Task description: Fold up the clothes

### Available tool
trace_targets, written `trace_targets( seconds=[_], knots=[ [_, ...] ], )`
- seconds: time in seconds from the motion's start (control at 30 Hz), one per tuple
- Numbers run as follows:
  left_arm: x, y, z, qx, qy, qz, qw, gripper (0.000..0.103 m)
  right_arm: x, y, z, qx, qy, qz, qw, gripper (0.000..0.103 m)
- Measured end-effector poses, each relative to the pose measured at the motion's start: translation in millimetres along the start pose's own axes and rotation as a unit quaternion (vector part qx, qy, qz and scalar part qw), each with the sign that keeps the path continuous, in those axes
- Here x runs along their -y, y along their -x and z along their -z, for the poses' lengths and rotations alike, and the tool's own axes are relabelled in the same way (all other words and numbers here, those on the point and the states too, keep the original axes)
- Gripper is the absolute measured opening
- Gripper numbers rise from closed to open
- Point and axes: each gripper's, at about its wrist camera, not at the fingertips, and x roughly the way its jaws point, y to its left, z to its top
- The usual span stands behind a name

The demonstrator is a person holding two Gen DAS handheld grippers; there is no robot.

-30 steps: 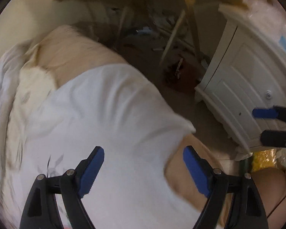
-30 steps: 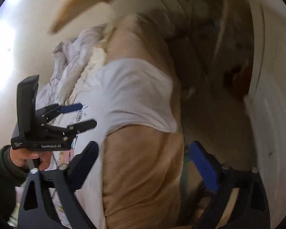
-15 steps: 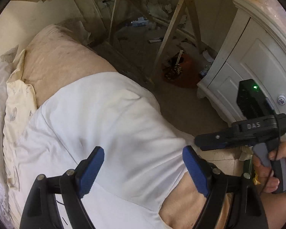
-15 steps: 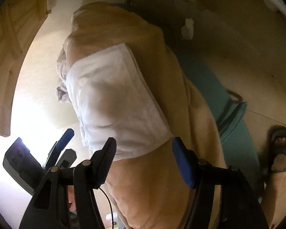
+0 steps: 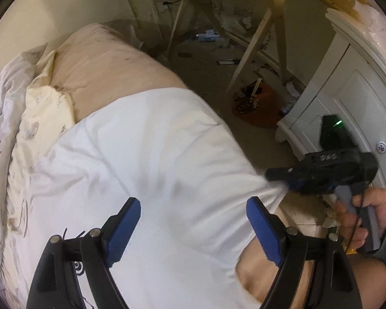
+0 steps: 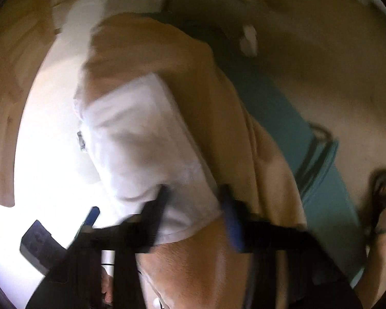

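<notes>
The white shirt (image 5: 151,154) is lying spread across the tan cushion (image 5: 108,61), its near corner reaching toward the edge by the person's bare knee (image 5: 267,273). The left gripper (image 5: 193,229) is hanging over the cloth, pointing steeply down, its blue pads (image 5: 123,229) standing wide apart with nothing pinched between them. Over on the right of the left wrist view, the right gripper (image 5: 287,184) is coming in level at the shirt's corner; its jaws have just been closing, and they are now narrow, nipping the tip of the white fabric, which is drawing out into a taut point toward them. The person's hand (image 5: 362,213) is wrapping round the grey handle behind it. In the right wrist view everything is smearing with motion blur, but the shirt (image 6: 141,141) is showing as a white panel on the tan cushion (image 6: 213,97), with its hem sitting between the dark fingers (image 6: 159,206). To the left of the shirt, crumpled pale bedding (image 5: 2,118) and a cream pillow (image 5: 43,118) are lying alongside. A white cabinet (image 5: 352,97) is standing off to the right, and a sandalled foot (image 6: 383,198) is planted on the floor (image 6: 308,64).
</notes>
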Motion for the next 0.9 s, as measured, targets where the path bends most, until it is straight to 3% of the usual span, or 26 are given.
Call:
trace_targets(
  seconds=[0.03,0.2,0.27,0.4,0.43,0.57,0.63,0.73,0.77,0.83,0.9],
  knots=[
    [-6,1,4,0.001,0.009,-0.002,1.0000,0.085,-11,6,1,0.014,0.025,0.003,1.000,0.006],
    [-37,12,27,0.005,0.051,-0.005,0.9987,0.085,-77,34,16,0.081,0.132,0.046,0.987,0.006],
    [-51,19,39,0.013,0.068,-0.008,0.9976,0.085,-114,43,26,0.101,0.180,0.054,0.977,0.006],
    [-90,38,72,0.042,0.130,-0.017,0.9905,0.085,-199,29,54,0.094,0.302,0.068,0.946,0.006],
    [-102,41,84,0.045,0.150,-0.014,0.9875,0.085,-221,20,67,0.092,0.342,0.082,0.932,0.006],
    [-147,51,140,0.053,0.231,-0.004,0.9715,0.085,-282,-30,126,0.027,0.453,0.065,0.889,0.006],
    [-166,51,169,0.052,0.264,0.004,0.9631,0.085,-290,-73,183,-0.045,0.533,0.084,0.841,0.006],
    [-192,45,212,0.045,0.312,0.032,0.9486,0.085,-273,-136,258,-0.152,0.626,0.147,0.751,0.006],
    [-197,41,221,0.045,0.323,0.047,0.9440,0.085,-258,-151,263,-0.176,0.627,0.164,0.741,0.006],
    [-204,35,234,0.050,0.343,0.079,0.9346,0.085,-226,-171,262,-0.198,0.610,0.204,0.740,0.006],
    [-204,33,238,0.062,0.352,0.106,0.9278,0.085,-213,-166,255,-0.195,0.589,0.204,0.757,0.006]
  ],
)
